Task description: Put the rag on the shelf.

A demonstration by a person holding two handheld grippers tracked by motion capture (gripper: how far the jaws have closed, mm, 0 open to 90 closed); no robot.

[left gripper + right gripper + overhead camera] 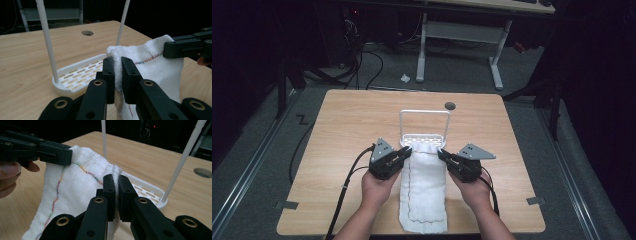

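Jaws clamped on both far corners of the white towel point(424, 187), lifted just short of the rack point(424, 137).

Left gripper point(407, 152) and right gripper point(443, 154) are equally near; the towel's long axis is trailed back along the table point(347, 130), the rack's bar lying ahead and above.

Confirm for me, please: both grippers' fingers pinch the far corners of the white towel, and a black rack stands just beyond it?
Not quite: the rack is white, as the high view shows. Both the left gripper and right gripper do pinch the towel at its far corners.
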